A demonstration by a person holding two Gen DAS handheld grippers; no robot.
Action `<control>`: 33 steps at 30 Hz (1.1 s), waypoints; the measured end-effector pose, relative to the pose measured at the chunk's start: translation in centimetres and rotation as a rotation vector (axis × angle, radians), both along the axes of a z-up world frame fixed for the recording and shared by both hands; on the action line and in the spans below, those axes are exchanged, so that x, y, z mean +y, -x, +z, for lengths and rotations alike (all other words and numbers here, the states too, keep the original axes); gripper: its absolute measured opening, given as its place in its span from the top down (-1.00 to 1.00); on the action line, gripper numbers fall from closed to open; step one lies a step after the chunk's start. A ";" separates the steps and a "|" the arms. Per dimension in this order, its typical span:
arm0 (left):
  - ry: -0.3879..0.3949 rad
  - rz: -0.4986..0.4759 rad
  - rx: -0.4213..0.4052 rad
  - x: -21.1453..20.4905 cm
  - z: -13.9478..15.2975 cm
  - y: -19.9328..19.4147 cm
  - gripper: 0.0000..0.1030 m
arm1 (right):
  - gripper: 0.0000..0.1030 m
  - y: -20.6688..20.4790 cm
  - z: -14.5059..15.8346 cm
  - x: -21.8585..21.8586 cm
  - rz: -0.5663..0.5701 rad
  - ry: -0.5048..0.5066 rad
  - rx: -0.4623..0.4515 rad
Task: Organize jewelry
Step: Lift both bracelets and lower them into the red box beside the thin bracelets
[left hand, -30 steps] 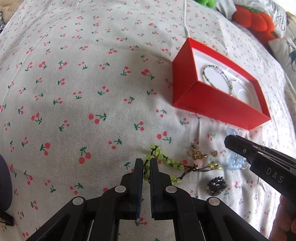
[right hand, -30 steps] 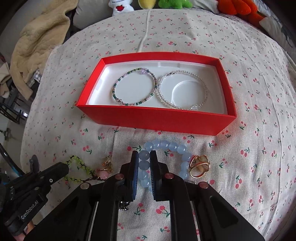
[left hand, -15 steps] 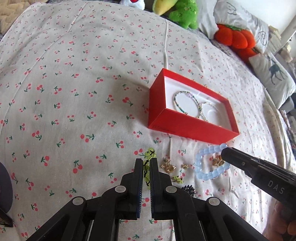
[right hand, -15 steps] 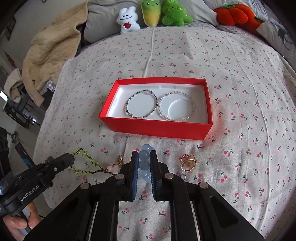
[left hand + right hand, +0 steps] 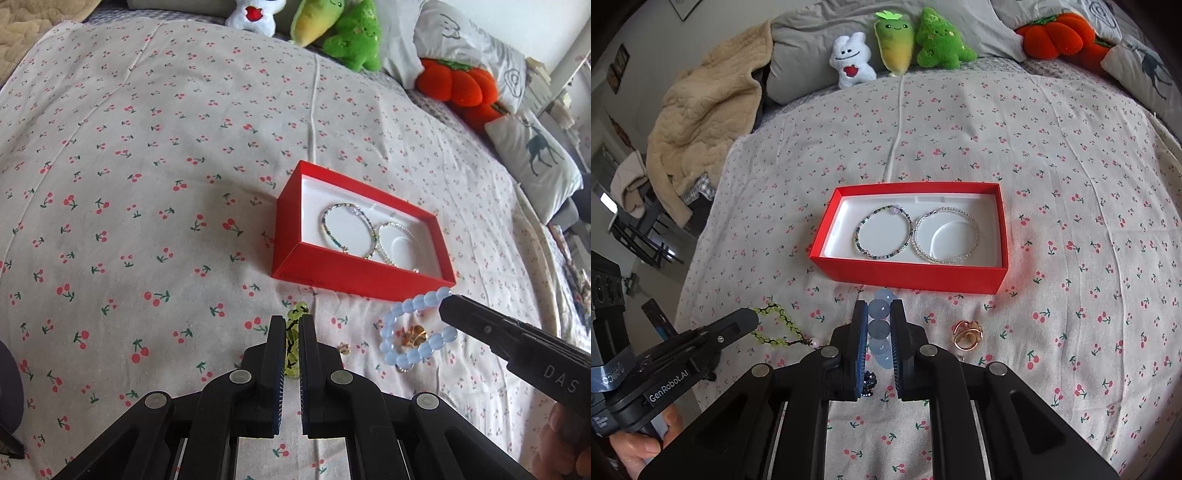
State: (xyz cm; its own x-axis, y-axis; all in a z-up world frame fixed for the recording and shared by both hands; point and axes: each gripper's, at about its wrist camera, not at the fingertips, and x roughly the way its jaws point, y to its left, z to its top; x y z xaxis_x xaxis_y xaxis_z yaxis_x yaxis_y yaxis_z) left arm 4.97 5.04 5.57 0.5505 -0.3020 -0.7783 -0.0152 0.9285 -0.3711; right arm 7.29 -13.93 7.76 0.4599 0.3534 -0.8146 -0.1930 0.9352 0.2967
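A red box with a white lining lies on the cherry-print bedspread and holds a dark beaded bracelet and a clear beaded bracelet. My left gripper is shut on a green beaded bracelet, lifted off the bed near the box's front left. My right gripper is shut on a pale blue beaded bracelet, which hangs in the air in front of the box.
A gold ring and a small gold piece lie on the bedspread before the box; a dark bead item lies under my right gripper. Plush toys, pillows and a beige blanket line the far edge.
Both grippers have risen and pulled back from the bed, each lifting its bracelet; the box now looks smaller and farther.
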 end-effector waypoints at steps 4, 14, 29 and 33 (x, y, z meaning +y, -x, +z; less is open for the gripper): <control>0.014 -0.004 -0.016 -0.6 0.7 -0.7 0.98 | 0.76 -0.3 0.9 -0.4 -0.009 -0.017 -0.018; 0.089 -0.023 -0.103 -2.2 3.6 -2.6 0.98 | 0.75 -1.8 2.8 -1.7 -0.042 -0.051 -0.058; 0.189 -0.087 -0.228 -6.0 5.9 -6.6 0.98 | 0.75 -5.1 4.6 -4.2 -0.107 -0.089 -0.118; 0.154 -0.075 -0.154 -6.3 3.5 -8.3 0.98 | 0.75 -6.1 3.6 -4.3 -0.118 -0.074 -0.101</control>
